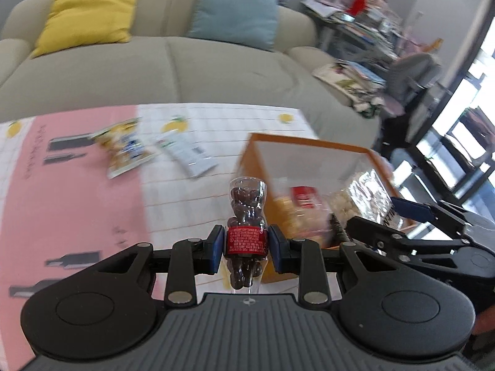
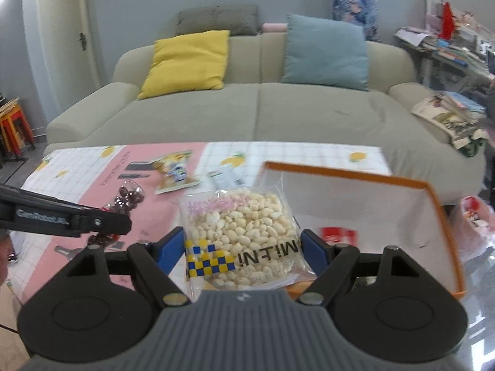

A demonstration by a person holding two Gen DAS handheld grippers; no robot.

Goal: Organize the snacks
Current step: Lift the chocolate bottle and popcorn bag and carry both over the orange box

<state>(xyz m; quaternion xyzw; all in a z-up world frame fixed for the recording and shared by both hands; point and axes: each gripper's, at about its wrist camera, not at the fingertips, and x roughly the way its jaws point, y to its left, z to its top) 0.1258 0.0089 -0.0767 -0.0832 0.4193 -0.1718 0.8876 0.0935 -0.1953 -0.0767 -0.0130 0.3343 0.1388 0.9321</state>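
My left gripper [image 1: 246, 244] is shut on a clear bear-shaped bottle of dark candies with a red label [image 1: 246, 216], held above the table just left of the orange-rimmed box [image 1: 312, 143]. The bottle also shows in the right wrist view [image 2: 128, 199]. My right gripper [image 2: 244, 247] holds a clear bag of white puffed snacks [image 2: 244, 225] between its blue pads, over the box's [image 2: 349, 176] near left corner. The bag also shows in the left wrist view [image 1: 355, 198]. A red-labelled packet [image 1: 303, 198] lies inside the box.
A yellow-and-blue snack bag [image 1: 123, 147] and a white flat packet [image 1: 188, 153] lie on the pink-and-white tablecloth [image 1: 77, 191] beyond the grippers. A beige sofa [image 2: 256, 108] with yellow and blue cushions stands behind the table. Cluttered shelves stand at right.
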